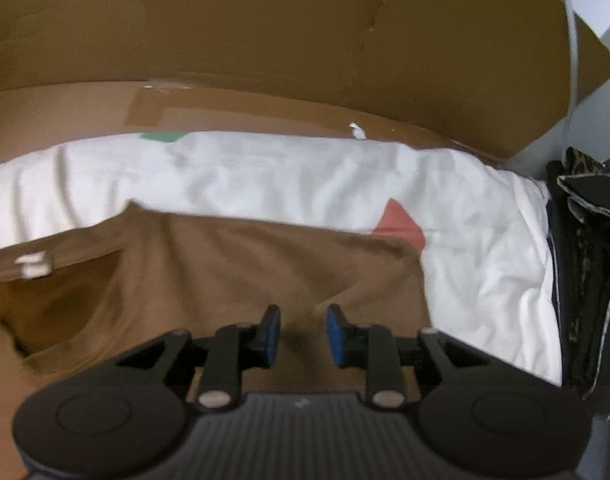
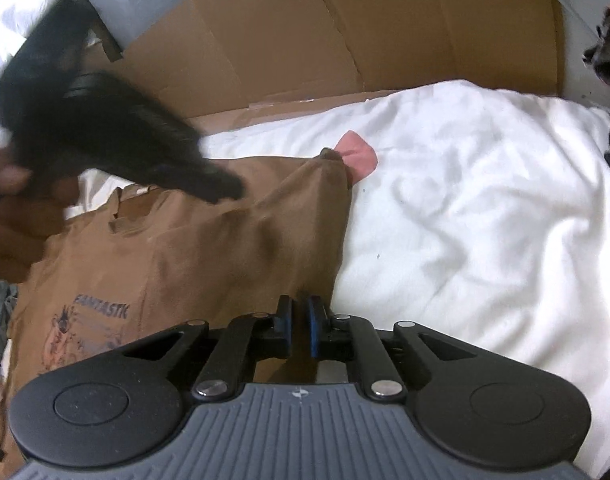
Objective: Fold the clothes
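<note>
White bedding [image 2: 465,200] under brown T-shirt [image 2: 209,248]; left gripper [image 1: 303,334] spread, empty; right gripper [image 2: 300,326] near-closed, apparently pinching shirt edge for folding.

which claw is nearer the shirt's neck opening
Left. The left claw hangs over the brown shirt beside its neck opening. The right claw sits at the shirt's side edge by the white bedding, farther from the collar.
</note>
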The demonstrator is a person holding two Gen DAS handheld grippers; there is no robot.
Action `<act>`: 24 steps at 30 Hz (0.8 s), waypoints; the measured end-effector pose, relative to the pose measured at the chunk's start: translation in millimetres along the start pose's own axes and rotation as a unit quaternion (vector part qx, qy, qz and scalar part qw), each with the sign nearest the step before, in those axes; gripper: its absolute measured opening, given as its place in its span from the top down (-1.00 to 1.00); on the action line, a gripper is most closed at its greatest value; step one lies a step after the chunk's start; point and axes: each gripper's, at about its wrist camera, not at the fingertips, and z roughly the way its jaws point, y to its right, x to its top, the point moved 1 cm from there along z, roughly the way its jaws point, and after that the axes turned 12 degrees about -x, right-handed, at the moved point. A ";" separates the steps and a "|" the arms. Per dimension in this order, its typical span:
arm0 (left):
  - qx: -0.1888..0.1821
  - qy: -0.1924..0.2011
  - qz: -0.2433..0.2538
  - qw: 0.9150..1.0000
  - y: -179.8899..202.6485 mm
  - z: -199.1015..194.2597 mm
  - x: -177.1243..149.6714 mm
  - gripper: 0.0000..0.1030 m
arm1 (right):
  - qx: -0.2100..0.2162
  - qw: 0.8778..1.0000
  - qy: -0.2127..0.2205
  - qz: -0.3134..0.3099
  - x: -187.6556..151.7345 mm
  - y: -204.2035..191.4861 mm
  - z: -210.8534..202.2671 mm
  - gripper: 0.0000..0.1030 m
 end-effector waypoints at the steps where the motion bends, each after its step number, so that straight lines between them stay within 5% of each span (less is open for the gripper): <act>1: 0.002 0.000 -0.001 1.000 -3.6 -4.8 -4.6 0.46 | -0.001 1.000 -0.001 0.002 2.2 0.7 1.7 0.86; 18: 0.001 0.011 -0.032 0.999 -52.1 -16.0 -52.4 0.42 | -0.047 0.998 0.000 -0.034 62.0 -10.9 27.5 0.83; 24: 0.005 0.016 -0.041 0.999 -60.1 -24.9 -60.2 0.35 | -0.061 0.998 -0.023 -0.016 47.1 -3.8 30.4 0.84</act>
